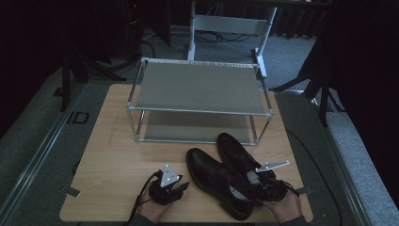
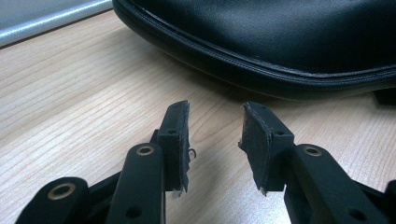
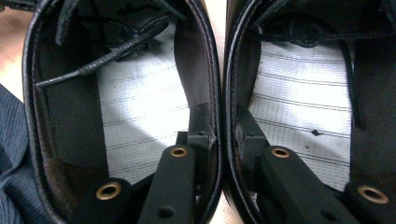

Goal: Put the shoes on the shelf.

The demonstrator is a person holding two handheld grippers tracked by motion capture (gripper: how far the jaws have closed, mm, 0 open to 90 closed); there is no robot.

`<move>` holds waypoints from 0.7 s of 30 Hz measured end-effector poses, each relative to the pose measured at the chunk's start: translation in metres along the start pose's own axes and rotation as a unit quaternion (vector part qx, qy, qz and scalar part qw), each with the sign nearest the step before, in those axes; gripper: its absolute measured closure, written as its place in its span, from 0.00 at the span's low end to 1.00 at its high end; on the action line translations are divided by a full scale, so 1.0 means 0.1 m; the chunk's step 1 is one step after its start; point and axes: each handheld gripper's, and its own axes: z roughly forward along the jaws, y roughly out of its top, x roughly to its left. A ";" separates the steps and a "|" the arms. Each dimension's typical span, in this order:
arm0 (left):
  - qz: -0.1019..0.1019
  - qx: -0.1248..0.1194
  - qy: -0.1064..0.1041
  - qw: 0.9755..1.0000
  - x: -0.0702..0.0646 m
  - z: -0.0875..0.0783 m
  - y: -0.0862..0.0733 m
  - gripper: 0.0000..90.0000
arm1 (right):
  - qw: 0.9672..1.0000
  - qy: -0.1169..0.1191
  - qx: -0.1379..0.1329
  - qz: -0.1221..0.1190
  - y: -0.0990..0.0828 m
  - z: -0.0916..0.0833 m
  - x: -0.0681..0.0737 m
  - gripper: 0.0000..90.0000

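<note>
Black leather marks the pair of dress shoes (image 1: 226, 181), which lie side by side at the lower right of the high view on the wooden tabletop (image 1: 117, 160), toes aimed toward the upper left and heels near the person's edge. In the right gripper view, the right hand-held gripper (image 3: 223, 126) has one jaw dipped into each shoe's opening, and the jaws are pinched together on the two touching inner collars, so both shoes are clamped as one bundle; gripping them there looks like a way to lift the pair with a single hand. Pale striped insoles (image 3: 140, 107) show inside both openings, and a loose lace (image 3: 107, 56) trails across the shoe at the left of that frame. The left hand-held gripper (image 2: 215, 135) rests low over the tabletop at the lower centre-left of the high view, its jaws parted with nothing between them, pointing at the side of the nearer shoe (image 2: 261, 42) but not touching it, perhaps waiting to steady it. Beyond the shoes, toward the upper middle of the high view, stands a two-tier metal shoe rack (image 1: 197, 89) with bare grey shelves, the likely destination for the pair.
</note>
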 end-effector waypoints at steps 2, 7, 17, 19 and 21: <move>0.000 0.000 0.000 1.000 0.00 0.00 0.00 0.69 | 1.000 -0.002 -0.002 0.002 0.00 0.00 0.01 0.89; 0.000 -0.003 0.002 1.000 0.01 -0.01 0.01 0.69 | 1.000 -0.011 -0.002 -0.002 0.01 0.00 0.04 0.89; -0.003 -0.008 0.006 1.000 0.04 -0.04 0.01 0.68 | 1.000 -0.007 -0.029 0.009 0.04 -0.05 0.07 0.89; -0.003 -0.008 0.007 1.000 0.04 -0.04 0.01 0.68 | 0.999 -0.008 -0.032 0.012 0.06 -0.05 0.08 0.89; -0.003 -0.009 0.008 1.000 0.05 -0.05 0.01 0.68 | 0.999 -0.010 -0.036 0.011 0.07 -0.06 0.09 0.90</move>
